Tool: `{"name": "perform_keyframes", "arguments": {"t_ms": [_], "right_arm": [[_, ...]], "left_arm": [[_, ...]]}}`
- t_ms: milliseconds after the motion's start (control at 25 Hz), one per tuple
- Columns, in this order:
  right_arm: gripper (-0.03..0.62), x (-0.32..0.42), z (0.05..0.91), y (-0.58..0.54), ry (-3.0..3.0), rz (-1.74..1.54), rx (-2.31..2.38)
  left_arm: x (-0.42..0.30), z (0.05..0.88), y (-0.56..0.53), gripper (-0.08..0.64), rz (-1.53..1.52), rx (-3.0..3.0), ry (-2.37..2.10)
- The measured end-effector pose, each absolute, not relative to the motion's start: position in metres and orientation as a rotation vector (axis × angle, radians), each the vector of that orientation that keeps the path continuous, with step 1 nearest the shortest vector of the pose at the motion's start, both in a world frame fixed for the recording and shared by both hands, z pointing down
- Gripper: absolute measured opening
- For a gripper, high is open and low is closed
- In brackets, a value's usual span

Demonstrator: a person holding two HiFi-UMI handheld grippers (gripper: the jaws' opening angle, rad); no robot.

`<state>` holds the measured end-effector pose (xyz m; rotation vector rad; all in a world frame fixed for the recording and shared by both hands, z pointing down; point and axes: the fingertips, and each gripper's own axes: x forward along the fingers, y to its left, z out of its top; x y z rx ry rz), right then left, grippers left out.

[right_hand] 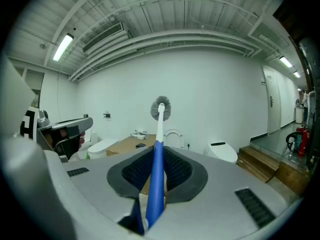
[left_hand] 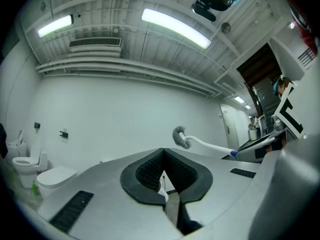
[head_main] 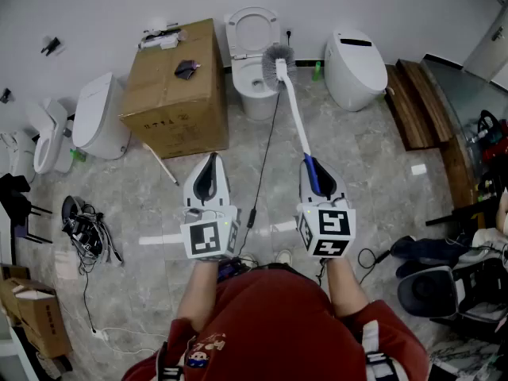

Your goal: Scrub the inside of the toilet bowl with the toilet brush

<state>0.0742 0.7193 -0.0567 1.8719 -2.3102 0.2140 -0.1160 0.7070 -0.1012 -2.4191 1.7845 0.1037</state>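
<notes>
Red shirt [head_main: 278, 324] fills the bottom of the head view. Just ahead, the left gripper [head_main: 209, 169] hangs over the marble floor [head_main: 373, 157], its fingers pressed together with nothing between them. Beside it, the right gripper [head_main: 316, 173] has its fingers pinching the blue grip of the toilet brush [head_main: 292, 105]. The brush's white shaft slants up and away, and its grey bristle head is in the air, above the toilet bowl [head_main: 255, 103]. Left of the bowl stands a cardboard box [head_main: 171, 94].
</notes>
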Motion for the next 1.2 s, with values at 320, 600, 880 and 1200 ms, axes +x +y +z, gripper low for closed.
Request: {"name": "perform_keyframes", "arguments": {"t_ms": [320, 600, 880, 1200], "right_arm": [[0.062, 0.081, -0.052, 0.712, -2.321, 0.228, 1.857], [0.061, 0.094, -0.046, 0.703, -2.325, 0.281, 1.848], [0.061, 0.118, -0.036, 0.697, -2.336, 0.321, 1.836], [0.061, 0.148, -0.030, 0.700, -2.360, 0.332, 1.812]], "left_arm": [[-0.102, -0.098, 0.699, 0.012, 0.107, -2.427, 1.784], [-0.088, -0.097, 0.692, 0.012, 0.096, -2.430, 1.779], [-0.063, -0.091, 0.686, 0.012, 0.090, -2.429, 1.791], [-0.030, -0.086, 0.693, 0.012, 0.083, -2.418, 1.802]]}}
